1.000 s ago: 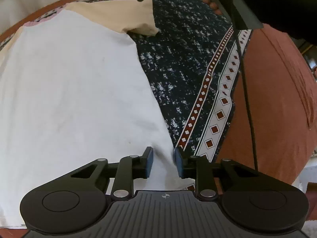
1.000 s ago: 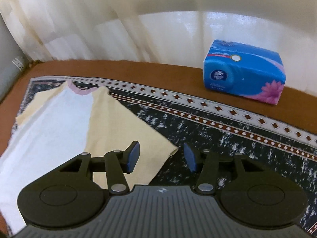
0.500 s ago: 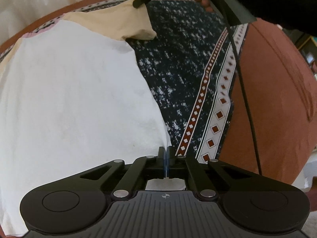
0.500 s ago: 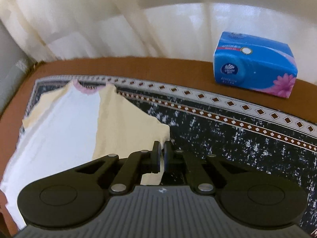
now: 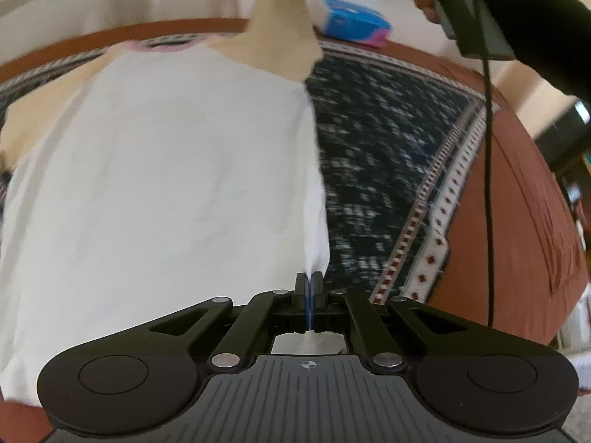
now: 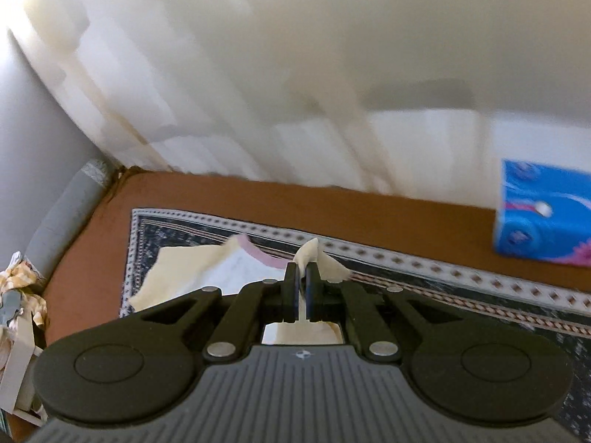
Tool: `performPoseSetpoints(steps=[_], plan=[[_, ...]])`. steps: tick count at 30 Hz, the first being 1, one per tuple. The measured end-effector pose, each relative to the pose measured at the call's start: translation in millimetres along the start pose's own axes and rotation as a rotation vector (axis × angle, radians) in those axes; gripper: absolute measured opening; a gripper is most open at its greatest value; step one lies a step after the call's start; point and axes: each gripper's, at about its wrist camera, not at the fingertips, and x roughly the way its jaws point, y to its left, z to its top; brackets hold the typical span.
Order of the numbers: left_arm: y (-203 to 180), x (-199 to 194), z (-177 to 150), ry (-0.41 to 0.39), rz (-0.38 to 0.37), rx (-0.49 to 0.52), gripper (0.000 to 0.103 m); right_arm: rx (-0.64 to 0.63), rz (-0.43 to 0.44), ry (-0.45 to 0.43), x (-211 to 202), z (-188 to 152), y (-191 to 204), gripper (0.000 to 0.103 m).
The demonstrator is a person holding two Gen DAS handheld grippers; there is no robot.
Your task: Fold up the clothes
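Matt white cloth shirt (image 5: 159, 170) with cream sleeves. Matt black plastic left tool (image 5: 308, 295), ribbed grey housing. Woven patterned mat (image 5: 384, 155); glossy blue tissue pack (image 6: 543, 214).

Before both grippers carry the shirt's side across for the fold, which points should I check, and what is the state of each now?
1. Left gripper shut on the shirt hem corner: ok.
2. Right gripper shut on the yellow sleeve: ok.
3. Sleeve lifted off the patterned cloth: ok.
4. Both layers of the hem caught: cannot tell.
5. Far sleeve lying flat: ok.
6. Tissue pack clear of the shirt: ok.
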Motion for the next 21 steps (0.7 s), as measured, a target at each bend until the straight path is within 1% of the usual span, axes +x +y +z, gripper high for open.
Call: performPoseSetpoints(steps=[5, 8, 13, 19, 20, 21], plan=[[36.3, -0.7, -1.4, 0.016, 0.003, -0.091, 0.000, -0.041, 0.005, 0.048, 35.5, 7.8, 37.2, 0.004], [54.0, 2.2, -5.7, 0.040, -0.001, -0.120, 0.000, -0.038, -0.025, 0.096, 65.1, 5.8, 50.5, 0.004], [64.9, 9.9, -12.4, 0.069, -0.011, -0.123, 0.000, -0.026, -0.064, 0.165, 106.6, -6.1, 60.7, 0.004], [72.7, 17.0, -18.3, 0.087, -0.015, -0.122, 0.000, -0.038, -0.096, 0.215, 135.5, -18.2, 70.3, 0.004], [73.7, 17.9, -19.7, 0.090, -0.015, -0.119, 0.001, -0.038, -0.100, 0.221, 139.0, -19.6, 71.2, 0.004], [74.4, 18.7, -20.7, 0.091, -0.016, -0.116, 0.006, -0.040, -0.104, 0.228, 142.6, -21.2, 72.2, 0.004]])
